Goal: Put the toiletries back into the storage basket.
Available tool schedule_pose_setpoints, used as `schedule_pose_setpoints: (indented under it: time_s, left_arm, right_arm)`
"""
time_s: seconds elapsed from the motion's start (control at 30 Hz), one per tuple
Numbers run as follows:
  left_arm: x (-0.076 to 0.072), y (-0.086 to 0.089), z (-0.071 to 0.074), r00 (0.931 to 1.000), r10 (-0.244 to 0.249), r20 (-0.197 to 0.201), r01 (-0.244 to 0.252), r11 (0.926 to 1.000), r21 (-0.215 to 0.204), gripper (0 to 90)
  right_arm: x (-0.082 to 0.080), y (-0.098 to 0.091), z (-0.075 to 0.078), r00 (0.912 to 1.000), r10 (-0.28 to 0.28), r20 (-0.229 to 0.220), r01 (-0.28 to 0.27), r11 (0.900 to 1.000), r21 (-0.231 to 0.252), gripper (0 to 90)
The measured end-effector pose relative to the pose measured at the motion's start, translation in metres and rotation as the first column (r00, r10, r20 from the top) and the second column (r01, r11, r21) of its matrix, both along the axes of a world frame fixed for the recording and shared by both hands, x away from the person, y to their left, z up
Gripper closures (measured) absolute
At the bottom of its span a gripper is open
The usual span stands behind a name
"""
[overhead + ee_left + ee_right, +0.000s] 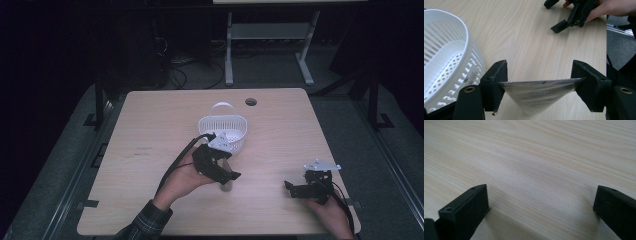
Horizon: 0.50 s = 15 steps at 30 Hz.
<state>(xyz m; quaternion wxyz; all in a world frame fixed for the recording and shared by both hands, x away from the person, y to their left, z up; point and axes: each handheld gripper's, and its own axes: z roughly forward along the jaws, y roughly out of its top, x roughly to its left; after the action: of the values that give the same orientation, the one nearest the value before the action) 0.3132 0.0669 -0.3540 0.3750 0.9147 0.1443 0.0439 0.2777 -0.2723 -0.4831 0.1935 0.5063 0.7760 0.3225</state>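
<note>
My left hand-held gripper (539, 82) clamps a clear cup (536, 96) at the white basket's (446, 57) 5 o'clock, not yet inside; my right hand-held gripper (541, 205) gapes empty on the worktop (150, 135).

Three cameras look at one wooden table (150, 125).

The high view looks down and forward from above the person's side. The left gripper view sits low and close, facing across the table toward the right gripper (570, 18), which the high view shares. The right gripper view looks very closely at bare wood.
</note>
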Motion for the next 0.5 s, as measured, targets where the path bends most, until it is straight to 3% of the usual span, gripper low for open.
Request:
schedule_pose_setpoints:
  time_s: [0.5]
  left_arm:
    - [0.005,0.015,0.012,0.9995,0.033,0.002,-0.033,0.9993,-0.017,29.5]
  right_arm:
    - [0.000,0.000,0.000,1.0000,-0.001,0.001,0.001,1.0000,0.001,0.0]
